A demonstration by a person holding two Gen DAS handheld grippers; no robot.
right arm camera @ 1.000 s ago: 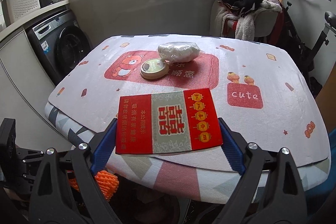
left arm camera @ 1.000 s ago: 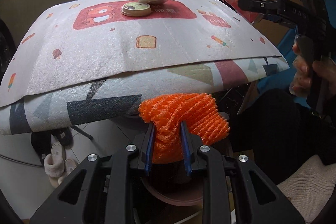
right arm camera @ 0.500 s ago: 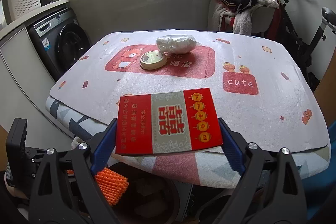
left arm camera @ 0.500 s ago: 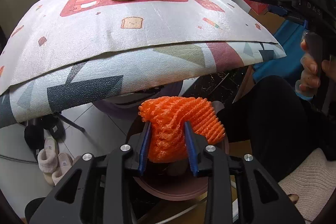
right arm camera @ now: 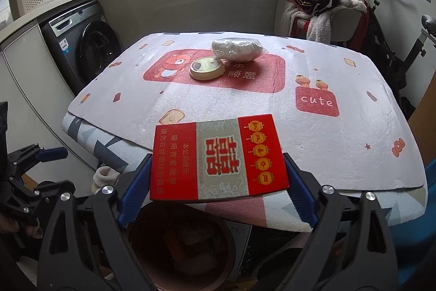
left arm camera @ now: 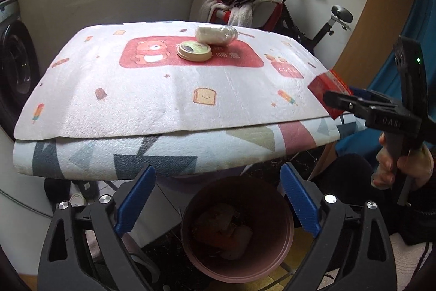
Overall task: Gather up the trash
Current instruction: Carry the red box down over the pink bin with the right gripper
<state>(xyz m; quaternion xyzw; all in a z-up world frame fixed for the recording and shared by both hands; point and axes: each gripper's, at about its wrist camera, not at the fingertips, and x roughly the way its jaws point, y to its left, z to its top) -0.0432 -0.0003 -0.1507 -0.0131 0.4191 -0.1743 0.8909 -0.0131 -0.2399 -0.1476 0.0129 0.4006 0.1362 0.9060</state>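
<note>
A patterned table [left arm camera: 163, 100] is seen above the pink trash bin [left arm camera: 237, 266] — scraps lie inside. The left gripper [left arm camera: 218, 198] is spread wide and empty over the bin; the red cigarette box [right arm camera: 218, 157] is clamped in the right gripper [right arm camera: 218, 182] at the table's near edge.

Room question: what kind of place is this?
Probably a home laundry balcony: a washing machine stands by the wall, clothes heap on a chair, and an exercise bike is parked behind the table.
</note>
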